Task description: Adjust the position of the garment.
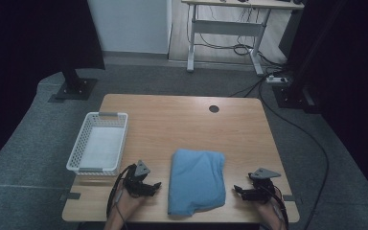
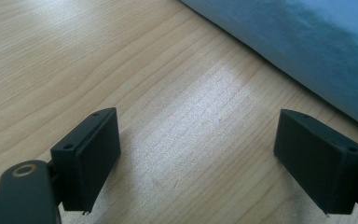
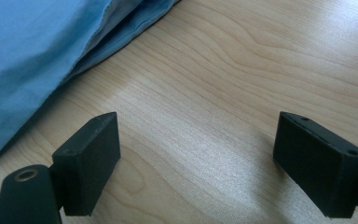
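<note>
Folded cloth [image 1: 196,181] is flanked at 9 and 3 o'clock by left gripper [image 1: 154,188] and right gripper [image 1: 239,190], jaws apart, empty; basket [image 1: 79,155] is judged unfilled.

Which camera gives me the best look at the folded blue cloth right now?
The high view: the whole blue cloth lies folded on the table between both grippers. The left gripper view catches one plain edge in its upper right; the right gripper view shows layered folded edges at its upper left.

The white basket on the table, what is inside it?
The white basket looks empty: its pale floor is visible. The near wall covers a narrow strip of that floor, so a small flat thing there cannot be excluded.
</note>
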